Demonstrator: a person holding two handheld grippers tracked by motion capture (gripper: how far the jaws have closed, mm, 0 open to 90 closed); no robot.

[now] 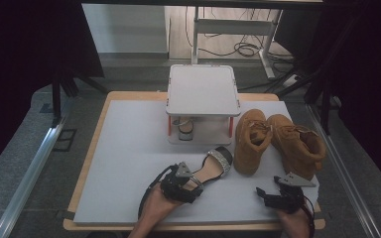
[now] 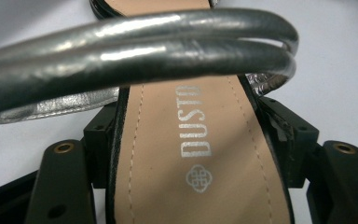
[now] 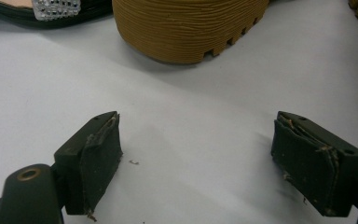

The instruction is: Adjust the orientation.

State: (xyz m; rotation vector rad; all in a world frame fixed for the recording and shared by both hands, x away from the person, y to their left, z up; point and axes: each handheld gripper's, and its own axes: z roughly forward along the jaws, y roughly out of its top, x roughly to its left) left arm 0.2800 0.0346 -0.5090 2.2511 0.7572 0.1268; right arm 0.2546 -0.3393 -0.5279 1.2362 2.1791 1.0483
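A black sandal (image 1: 212, 167) with a tan insole (image 2: 191, 158) and silver straps (image 2: 135, 51) lies on the grey table mat (image 1: 129, 148), toe toward the boots. My left gripper (image 1: 193, 182) is shut on its heel end, one jaw against each edge of the sole (image 2: 191, 133). A silver ankle strap arches across the left gripper view, close to the camera. My right gripper (image 1: 269, 187) rests low at the front right, open, with bare mat between its worn pads (image 3: 196, 154). Beyond it stand a tan boot's ribbed sole (image 3: 186, 28) and the sandal's rhinestone toe strap (image 3: 56, 8).
Two tan boots (image 1: 250, 141) (image 1: 297, 144) stand side by side at the right of the mat. A white two-level stand (image 1: 203, 89) sits at the back centre, with another sandal (image 1: 184, 128) on its lower level. The table's wooden edge (image 1: 84, 173) borders the mat.
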